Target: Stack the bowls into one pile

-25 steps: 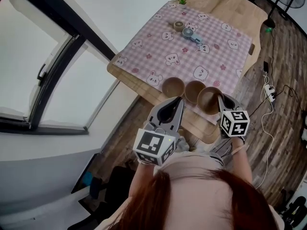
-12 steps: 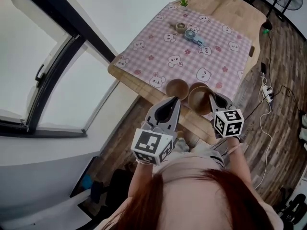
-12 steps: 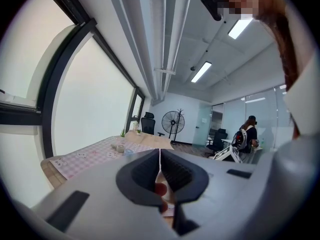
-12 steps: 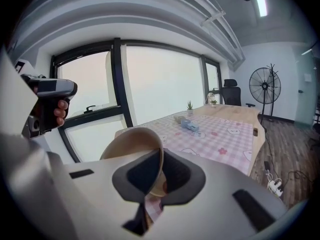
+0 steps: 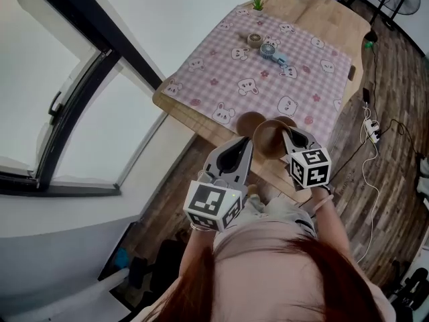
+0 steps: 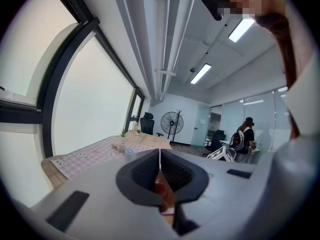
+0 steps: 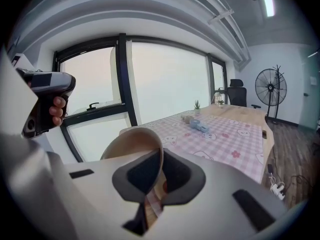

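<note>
Wood table (image 5: 335,19) by window, pink bear-print cloth (image 5: 268,79) over most of it. R gripper (image 5: 285,134): jaws pinched on rim of bowl (image 5: 269,139). Bowl tilted, held over near table edge. Second bowl (image 5: 247,121) sits on table just L of held one; the two overlap in head view. L gripper (image 5: 248,141): jaws together, nothing btw them, hovers off near edge, close to second bowl.

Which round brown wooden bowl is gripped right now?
The tilted round brown wooden bowl, pinched by its rim in the right gripper; the matching bowl to its left sits at the near edge of the wooden table.
</note>
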